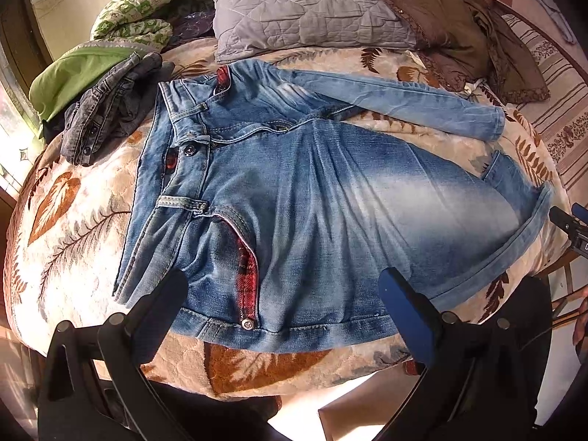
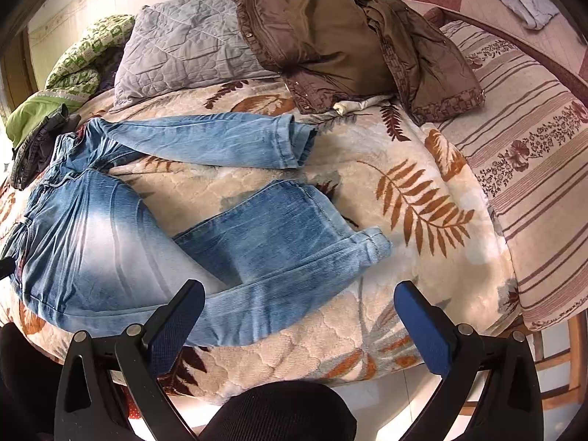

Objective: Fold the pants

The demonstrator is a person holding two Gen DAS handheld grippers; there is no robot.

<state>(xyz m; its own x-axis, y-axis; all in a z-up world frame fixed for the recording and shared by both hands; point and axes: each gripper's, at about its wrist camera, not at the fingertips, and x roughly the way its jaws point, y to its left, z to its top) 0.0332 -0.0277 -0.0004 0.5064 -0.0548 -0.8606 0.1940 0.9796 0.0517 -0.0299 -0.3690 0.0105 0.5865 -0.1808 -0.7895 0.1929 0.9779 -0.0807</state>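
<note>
Across the near edge of the bed, on the leaf-print blanket (image 2: pixel 422 169), lie the blue jeans (image 1: pixel 294 191), front side up and not yet folded. Waistband towards the left end of the bed, legs running off to the right, and they're splayed: the far leg (image 2: pixel 205 143) stretches towards the pillow, the near leg (image 2: pixel 286 242) doubles back on itself by the near edge.

Left gripper (image 1: pixel 283 294) hangs over the hip and pocket area with its jaws spread wide, nothing between them. Right gripper (image 2: pixel 299 305) hovers above the lower part of the near leg, jaws just as wide, also empty. I can't tell whether either one touches the cloth.

Denim like this looks soft but weighty; I'd expect it to drape and sag from any pinch, yet hold a crease well and not slip much on that plush blanket. Thick seams make the best handholds, I reckon: the waistband (image 1: pixel 183 117) on one side, the cuff hem (image 2: pixel 371 242) on the other.

No containers here. Just loose items round about: a grey quilted pillow (image 2: pixel 191 44), a brown jacket (image 2: pixel 330 36) heaped at the far edge, and a dark grey denim garment (image 1: pixel 106 110) just beside the waistband.
</note>
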